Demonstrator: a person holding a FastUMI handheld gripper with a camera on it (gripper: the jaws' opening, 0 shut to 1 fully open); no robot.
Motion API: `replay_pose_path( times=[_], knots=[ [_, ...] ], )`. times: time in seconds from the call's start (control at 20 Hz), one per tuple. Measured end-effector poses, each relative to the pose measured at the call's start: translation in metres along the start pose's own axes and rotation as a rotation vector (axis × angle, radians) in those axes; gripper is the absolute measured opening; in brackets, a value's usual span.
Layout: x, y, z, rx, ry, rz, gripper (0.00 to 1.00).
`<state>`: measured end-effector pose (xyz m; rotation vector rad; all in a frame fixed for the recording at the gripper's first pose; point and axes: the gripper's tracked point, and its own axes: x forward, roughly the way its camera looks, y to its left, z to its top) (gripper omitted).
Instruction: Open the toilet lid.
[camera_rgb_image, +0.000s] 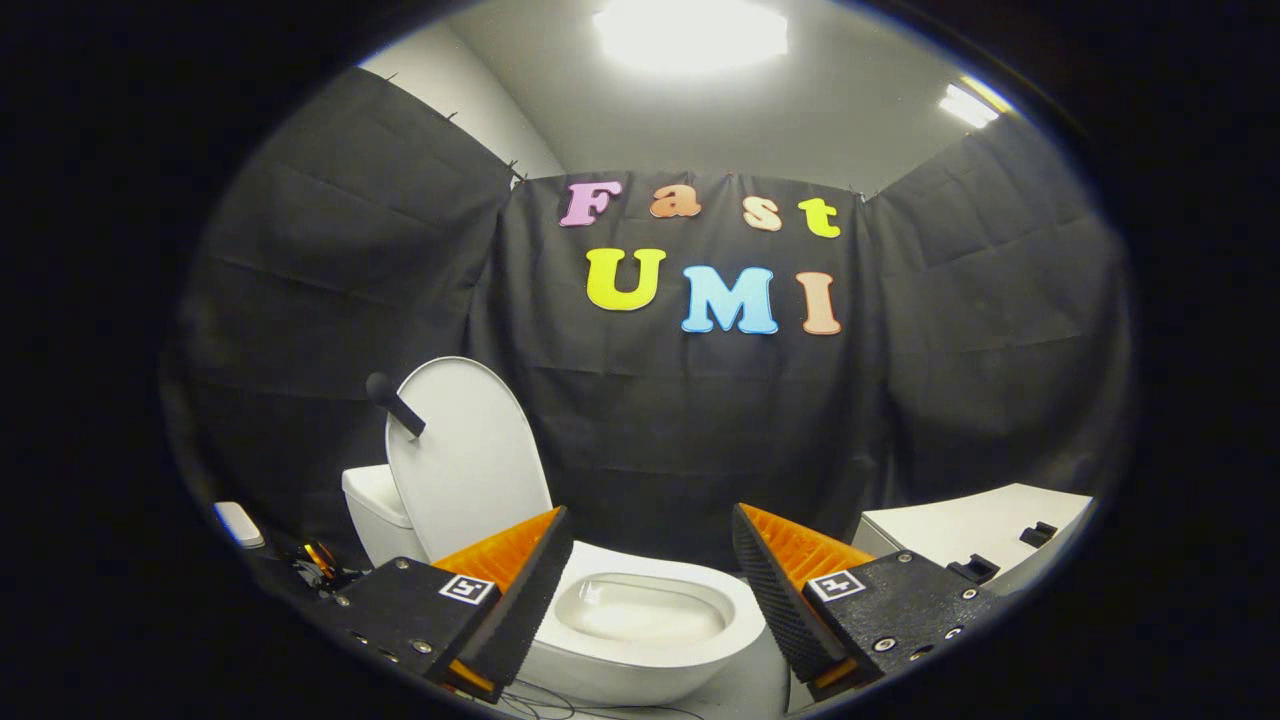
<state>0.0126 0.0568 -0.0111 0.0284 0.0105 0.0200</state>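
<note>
The gripper (650, 560) has its two fingers spread wide, with nothing between them but open air. They hold nothing and touch nothing.

Just ahead of the fingers and below them sits the toilet (640, 640), white, its bowl (640, 612) open to view in the gap between the fingertips. The left finger (520, 590) overlaps the bowl's near-left rim in the picture; whether it touches cannot be told. The right finger (780, 590) stands just beside the bowl's right edge.

The lid (465, 460) is already up. It stands nearly upright behind the bowl, beyond the left finger, leaning back against the tank (375, 510). A dark handle (395, 403) sticks out from the lid's upper left edge, its rounded end pointing up and away.

Behind the toilet hangs the black cloth wall (650, 430), creased, running around on both sides.

Left of the tank, low down, lie a small white object (238, 524) and a small dark and orange item (318, 566); what they are cannot be told.

Beyond the right finger stands a white counter (975, 525) with two small dark pieces (1005, 552) on its near part.

Overhead, a bright ceiling light (690, 32) glares, and a smaller light (968, 105) shows to the right.
</note>
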Motion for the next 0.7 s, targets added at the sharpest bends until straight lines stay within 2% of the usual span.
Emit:
replay_pose_path(
  times=[0.7],
  knots=[
    [-0.0018, -0.0021, 0.0059, 0.013, -0.012, 0.000, 0.98]
  ],
)
